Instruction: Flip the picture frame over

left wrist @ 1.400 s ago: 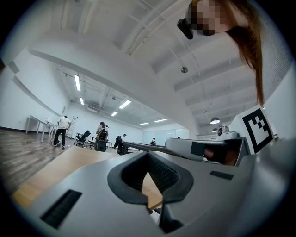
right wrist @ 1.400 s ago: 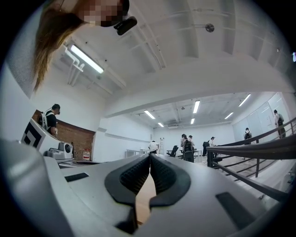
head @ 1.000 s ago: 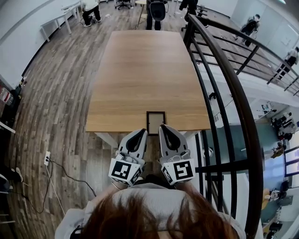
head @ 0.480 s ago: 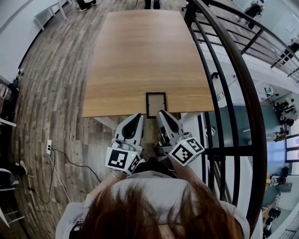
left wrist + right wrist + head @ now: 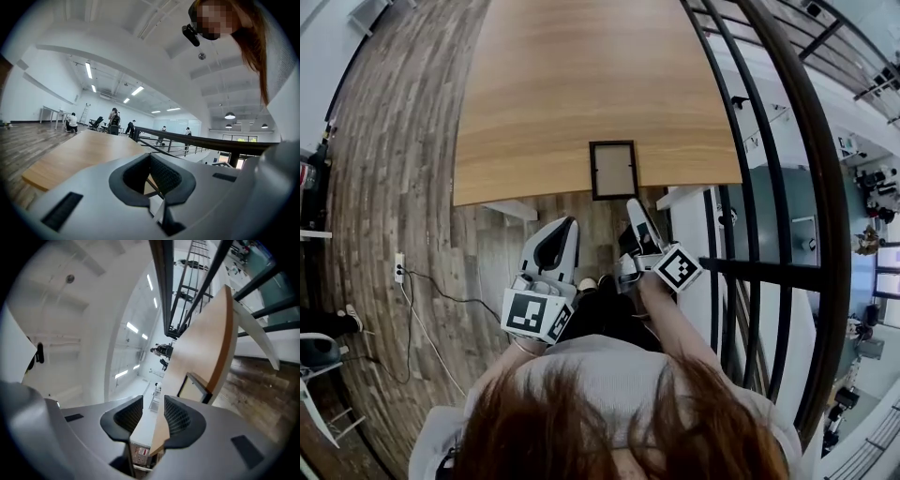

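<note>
Wooden table (image 5: pixel 581 75) bears the dark picture frame (image 5: pixel 612 170) flat at its near edge, untouched: left gripper (image 5: pixel 569 223) at the frame's 7 o'clock, jaws together and empty; right gripper (image 5: pixel 636 211) at 5 o'clock, jaws having just been opening, partway apart, nothing between them.

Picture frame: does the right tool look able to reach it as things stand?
Probably yes. The picture frame lies flat at the table's near edge, right ahead of the right tool, with nothing between them. Its jaws have just been opening and stand apart, empty.
</note>
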`<state>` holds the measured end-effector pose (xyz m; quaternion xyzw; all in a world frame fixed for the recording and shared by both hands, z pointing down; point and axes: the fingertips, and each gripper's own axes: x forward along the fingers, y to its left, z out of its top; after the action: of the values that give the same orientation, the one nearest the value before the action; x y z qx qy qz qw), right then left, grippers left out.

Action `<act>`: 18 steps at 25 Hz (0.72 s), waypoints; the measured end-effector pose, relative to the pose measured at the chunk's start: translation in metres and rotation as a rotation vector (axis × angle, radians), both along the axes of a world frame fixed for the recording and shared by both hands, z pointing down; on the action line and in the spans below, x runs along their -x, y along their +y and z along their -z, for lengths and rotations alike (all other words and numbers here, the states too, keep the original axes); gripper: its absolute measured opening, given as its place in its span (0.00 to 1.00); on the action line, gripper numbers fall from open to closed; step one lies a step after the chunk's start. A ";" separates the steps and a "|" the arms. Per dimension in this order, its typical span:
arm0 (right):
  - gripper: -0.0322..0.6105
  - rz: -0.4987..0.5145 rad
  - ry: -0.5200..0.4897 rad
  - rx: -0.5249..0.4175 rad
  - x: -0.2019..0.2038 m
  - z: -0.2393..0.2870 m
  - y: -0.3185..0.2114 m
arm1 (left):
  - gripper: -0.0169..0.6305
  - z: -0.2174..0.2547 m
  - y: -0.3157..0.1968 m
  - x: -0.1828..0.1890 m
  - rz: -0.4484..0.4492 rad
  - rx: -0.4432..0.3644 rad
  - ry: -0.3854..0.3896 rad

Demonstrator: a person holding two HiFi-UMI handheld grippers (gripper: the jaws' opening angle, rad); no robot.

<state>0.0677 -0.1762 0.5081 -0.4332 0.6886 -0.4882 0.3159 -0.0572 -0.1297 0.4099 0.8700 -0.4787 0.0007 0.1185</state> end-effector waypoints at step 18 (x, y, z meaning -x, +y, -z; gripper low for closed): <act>0.45 -0.146 -0.291 0.198 0.007 -0.100 -0.042 | 0.04 -0.048 0.028 0.019 0.002 0.143 -0.032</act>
<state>0.0603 -0.2181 0.6081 -0.4358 0.5510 -0.5868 0.4026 -0.0766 -0.1018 0.4577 0.8586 -0.4802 0.0488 0.1726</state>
